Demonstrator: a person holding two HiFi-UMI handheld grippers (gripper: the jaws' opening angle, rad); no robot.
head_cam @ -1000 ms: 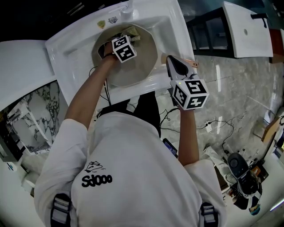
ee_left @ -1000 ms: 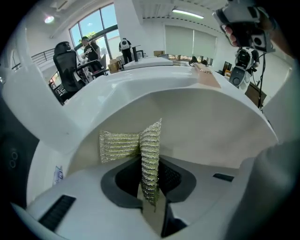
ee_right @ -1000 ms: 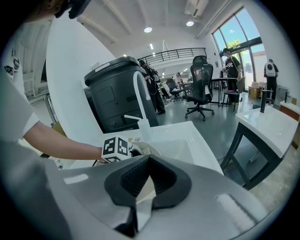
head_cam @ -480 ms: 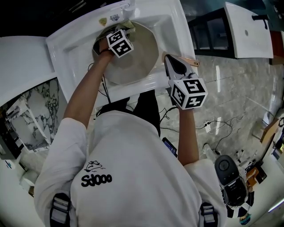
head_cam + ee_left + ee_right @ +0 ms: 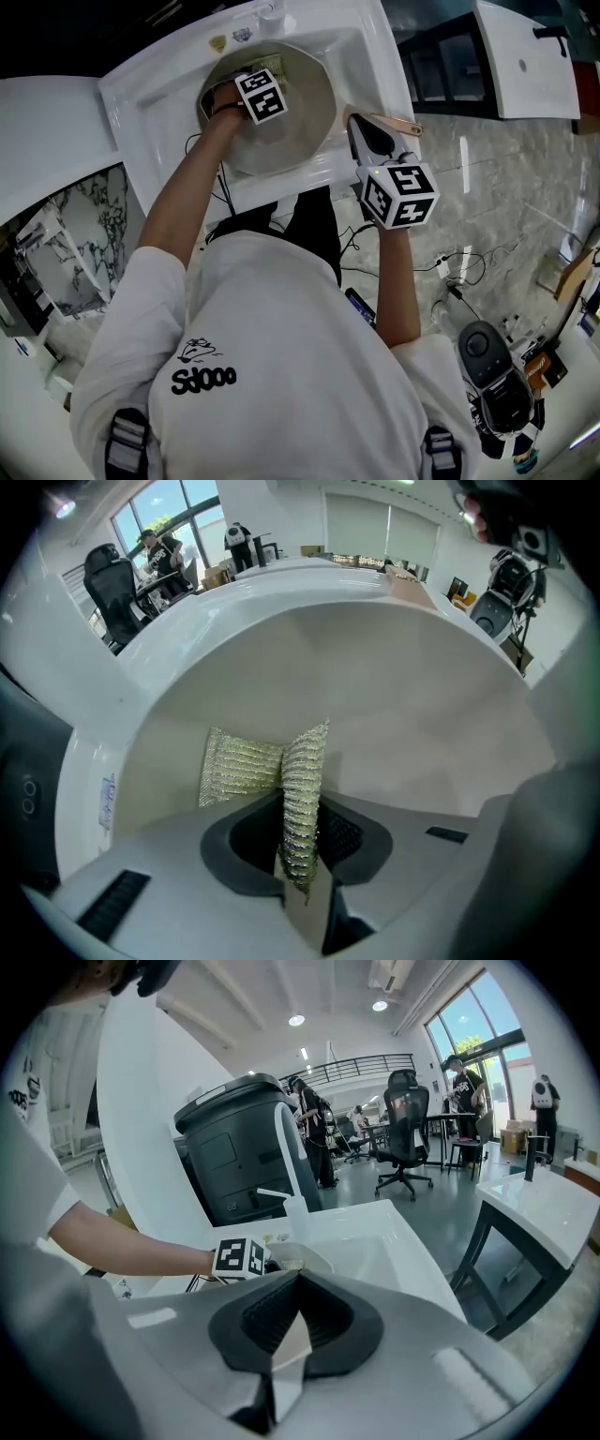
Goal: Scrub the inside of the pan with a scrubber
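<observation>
While the round beige pan (image 5: 302, 127) is set in the white sink (image 5: 150, 103) | gold mesh scrubber (image 5: 239, 771) is clenched by the left gripper (image 5: 298, 878) against the pan's inside | copper-toned handle (image 5: 398, 125) is clamped by the right gripper (image 5: 284, 1340).

Bright, even daylight mixes with the glow of ceiling lamps (image 5: 296, 1020); the windows (image 5: 469, 1021) behind are nearly washed out. The white sink (image 5: 141, 98) glares in the head view, with little shadow. Close up, my fingers (image 5: 169, 883) are soft and dim. All views bow hard at the edges, corners black.
</observation>
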